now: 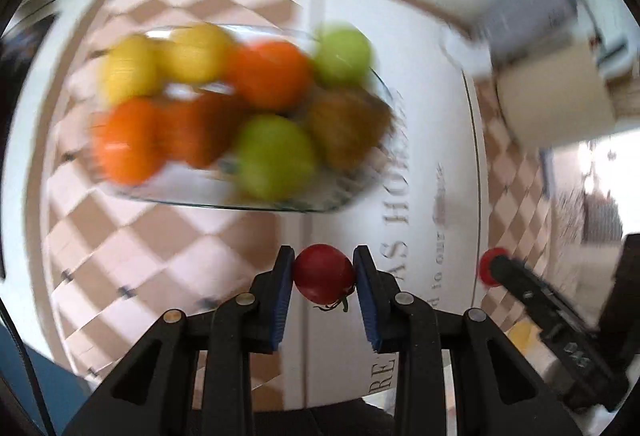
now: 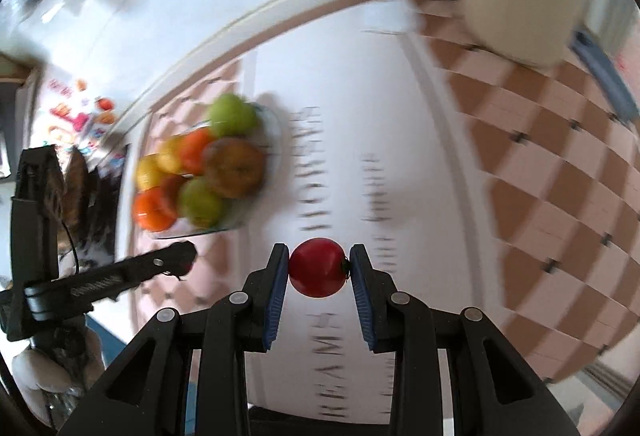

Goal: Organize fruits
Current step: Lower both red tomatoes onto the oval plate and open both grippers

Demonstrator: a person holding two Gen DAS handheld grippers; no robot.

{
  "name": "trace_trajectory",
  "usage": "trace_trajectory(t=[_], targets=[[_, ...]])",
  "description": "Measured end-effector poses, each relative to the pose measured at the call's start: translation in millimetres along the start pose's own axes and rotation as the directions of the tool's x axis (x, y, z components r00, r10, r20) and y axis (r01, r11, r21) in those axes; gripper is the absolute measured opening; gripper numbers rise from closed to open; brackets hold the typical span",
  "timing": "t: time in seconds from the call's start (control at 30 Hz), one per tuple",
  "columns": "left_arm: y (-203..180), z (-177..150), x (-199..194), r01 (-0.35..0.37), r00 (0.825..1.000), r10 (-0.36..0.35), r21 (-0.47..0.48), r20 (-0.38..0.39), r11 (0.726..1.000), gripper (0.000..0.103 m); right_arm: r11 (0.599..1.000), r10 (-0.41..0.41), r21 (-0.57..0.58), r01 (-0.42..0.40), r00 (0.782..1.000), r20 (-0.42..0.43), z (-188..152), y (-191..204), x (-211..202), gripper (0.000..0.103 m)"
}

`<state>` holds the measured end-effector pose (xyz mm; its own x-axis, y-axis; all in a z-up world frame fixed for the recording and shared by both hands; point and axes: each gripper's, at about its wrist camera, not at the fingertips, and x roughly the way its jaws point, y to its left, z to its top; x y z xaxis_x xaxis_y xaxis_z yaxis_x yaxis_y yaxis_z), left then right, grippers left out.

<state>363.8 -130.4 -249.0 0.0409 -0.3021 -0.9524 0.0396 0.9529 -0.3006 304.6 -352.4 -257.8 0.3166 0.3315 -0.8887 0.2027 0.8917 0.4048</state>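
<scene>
The left tongs [image 1: 324, 272] are gripping a red tomato [image 1: 324, 273] above the worktop [image 1: 432, 140], short of the glass bowl [image 1: 360, 196] of piled fruit (probably its destination). The right tongs [image 2: 319, 268] are likewise pinching a second tomato [image 2: 318, 267], carried clear for sorting.

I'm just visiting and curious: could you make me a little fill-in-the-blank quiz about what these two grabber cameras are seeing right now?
1. The left gripper is clamped on a small ____ tomato.
2. The right gripper holds a ____ of the same colour.
3. The piled fruit sits in a clear ____ bowl.
4. Two fruits in that bowl are yellow, and two are ____.

Missing words: red; tomato; glass; green
</scene>
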Motion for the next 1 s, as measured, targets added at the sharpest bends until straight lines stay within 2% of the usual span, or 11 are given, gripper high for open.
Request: trace_trajectory(t=[0.17,0.3,0.47,0.63,0.77,1.0], targets=[[72,15,-53,0.026,0.996,-0.013,-0.139,0.093,0.99,0.028,0.994,0.068,-0.079,-0.07,0.997,-0.031,3,63,24,0.034],[116,32,-62,0.035,0.994,-0.013,-0.213,0.104,0.976,0.028,0.99,0.087,-0.11,-0.093,0.994,-0.064,1,110,56,0.034],[156,58,-52,0.055,0.997,-0.041,-0.247,0.062,0.968,0.028,0.992,0.068,-0.1,-0.078,0.993,-0.096,5,147,104,0.034],[172,77,-21,0.092,0.995,-0.101,-0.269,-0.022,0.959,0.028,0.996,0.034,-0.077,-0.043,0.993,-0.113,6,158,136,0.034],[184,87,-2,0.1,0.989,-0.126,-0.301,-0.071,0.949,0.028,0.998,0.011,-0.066,-0.019,0.993,-0.115,7,160,151,0.034],[195,95,16,0.073,0.987,-0.113,-0.311,-0.111,0.947,0.031,0.999,0.007,-0.044,-0.012,0.994,-0.112,9,164,161,0.035]])
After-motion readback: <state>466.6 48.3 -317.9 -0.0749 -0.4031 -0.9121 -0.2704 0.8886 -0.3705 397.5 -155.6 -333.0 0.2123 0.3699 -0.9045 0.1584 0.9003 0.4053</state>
